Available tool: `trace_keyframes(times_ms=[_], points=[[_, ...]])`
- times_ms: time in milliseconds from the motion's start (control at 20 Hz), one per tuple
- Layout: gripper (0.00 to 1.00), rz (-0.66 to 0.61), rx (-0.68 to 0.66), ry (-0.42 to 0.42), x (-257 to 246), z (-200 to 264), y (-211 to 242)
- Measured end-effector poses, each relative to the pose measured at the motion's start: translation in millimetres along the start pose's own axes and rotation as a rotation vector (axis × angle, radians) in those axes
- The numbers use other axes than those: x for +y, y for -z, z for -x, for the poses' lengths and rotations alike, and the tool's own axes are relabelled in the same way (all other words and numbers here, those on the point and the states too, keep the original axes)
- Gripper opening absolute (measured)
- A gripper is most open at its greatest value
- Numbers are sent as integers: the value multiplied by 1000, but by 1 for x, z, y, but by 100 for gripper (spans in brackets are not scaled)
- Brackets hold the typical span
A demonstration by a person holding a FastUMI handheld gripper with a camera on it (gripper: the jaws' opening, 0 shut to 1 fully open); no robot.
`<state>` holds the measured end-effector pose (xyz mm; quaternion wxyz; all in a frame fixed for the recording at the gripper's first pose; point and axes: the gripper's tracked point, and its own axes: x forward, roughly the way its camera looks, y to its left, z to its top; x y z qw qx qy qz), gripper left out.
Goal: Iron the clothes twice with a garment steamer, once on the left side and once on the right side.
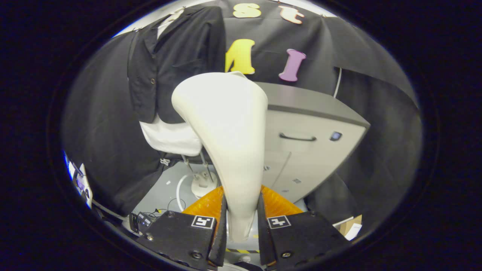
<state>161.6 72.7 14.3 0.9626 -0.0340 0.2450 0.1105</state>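
Both fingers point(222, 210) of the gripper point(241, 214) are clamping the steamer point(229, 139), its head rising beside the hanging jacket point(173, 64)

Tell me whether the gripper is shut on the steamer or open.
Shut on it. The steamer handle sits between the gripper fingers, both pressing its sides, head raised beside the hanging jacket.

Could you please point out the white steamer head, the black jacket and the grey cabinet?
White plastic steamer head point(226, 124): gripper view, broad body above the jaws.
Black hanging jacket point(177, 56): gripper view, front panel.
Grey drawer cabinet point(308, 150): gripper view, drawer front.
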Motion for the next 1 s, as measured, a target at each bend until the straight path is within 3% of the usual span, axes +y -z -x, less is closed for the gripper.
trace_keyframes(times_ms=[250, 550, 1000], points=[[38, -102, 68, -8, -63, 35, 79], [38, -164, 156, -27, -101, 59, 152], [38, -176, 19, -45, -110, 73, 134]])
